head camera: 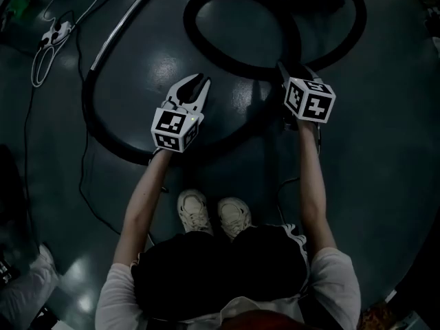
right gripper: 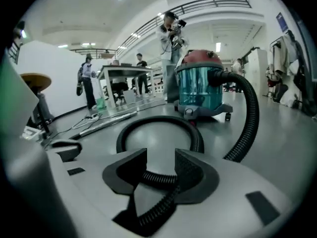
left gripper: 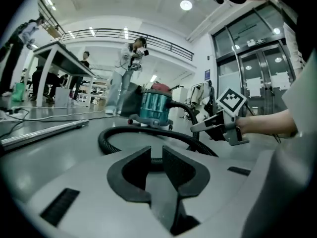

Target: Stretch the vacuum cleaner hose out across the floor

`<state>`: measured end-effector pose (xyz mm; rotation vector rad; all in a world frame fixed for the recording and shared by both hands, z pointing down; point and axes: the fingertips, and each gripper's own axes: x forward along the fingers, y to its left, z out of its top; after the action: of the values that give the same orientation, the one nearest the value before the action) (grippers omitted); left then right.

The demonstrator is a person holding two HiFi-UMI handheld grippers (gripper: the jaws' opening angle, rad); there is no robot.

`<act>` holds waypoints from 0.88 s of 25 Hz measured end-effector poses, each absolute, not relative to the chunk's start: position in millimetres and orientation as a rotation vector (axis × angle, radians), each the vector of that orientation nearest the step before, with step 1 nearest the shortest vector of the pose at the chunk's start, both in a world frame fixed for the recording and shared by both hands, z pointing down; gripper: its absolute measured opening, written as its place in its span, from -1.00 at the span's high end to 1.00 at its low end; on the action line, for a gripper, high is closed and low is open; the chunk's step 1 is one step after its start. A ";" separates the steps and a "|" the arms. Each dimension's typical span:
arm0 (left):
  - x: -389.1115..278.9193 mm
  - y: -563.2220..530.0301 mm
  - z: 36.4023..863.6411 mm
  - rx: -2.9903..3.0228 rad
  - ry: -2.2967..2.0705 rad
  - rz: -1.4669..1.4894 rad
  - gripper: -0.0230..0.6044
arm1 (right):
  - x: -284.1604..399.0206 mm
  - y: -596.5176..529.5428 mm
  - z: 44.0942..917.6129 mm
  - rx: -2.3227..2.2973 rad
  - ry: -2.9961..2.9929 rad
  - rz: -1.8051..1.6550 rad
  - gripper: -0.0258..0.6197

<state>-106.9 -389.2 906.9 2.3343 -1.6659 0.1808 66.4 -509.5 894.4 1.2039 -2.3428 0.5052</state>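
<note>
Black hose (head camera: 240, 64) lying in loops on the floor (head camera: 385, 150), gripped on one side only, the pull not yet begun.

The right gripper (right gripper: 156, 157) has its jaws clenched on a ribbed stretch of the hose near where two loops cross. The left gripper (head camera: 198, 86) hovers beside it over bare floor, its jaws nearly together and empty. The hose curls in a figure-eight from the teal vacuum cleaner (right gripper: 200, 86) round towards the person's feet. The step in hand looks like taking hold. Next, the left jaws probably need to part and catch the near loop, so the two grippers can draw apart and straighten it.
</note>
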 end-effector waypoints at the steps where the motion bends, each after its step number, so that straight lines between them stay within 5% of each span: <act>1: -94.5 -399.9 905.8 2.351 -1.651 0.193 0.75 | 66.8 -499.0 898.8 1.117 -2.351 0.493 0.35; 8: -90.2 -420.8 895.3 2.232 -1.719 0.014 0.75 | -20.7 -469.2 931.1 0.474 -2.306 0.077 0.34; 16: -142.0 -384.9 893.1 2.180 -1.841 0.067 0.75 | -109.3 -486.8 1001.7 0.282 -2.067 0.164 0.35; 22: -176.1 -378.7 878.5 2.145 -1.945 0.017 0.75 | -109.4 -360.4 1003.1 -0.270 -1.977 0.057 0.35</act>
<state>-176.1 -378.7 878.5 2.1454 -1.9448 0.0167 -109.4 -360.4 1003.1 -0.2700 -1.9768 0.0575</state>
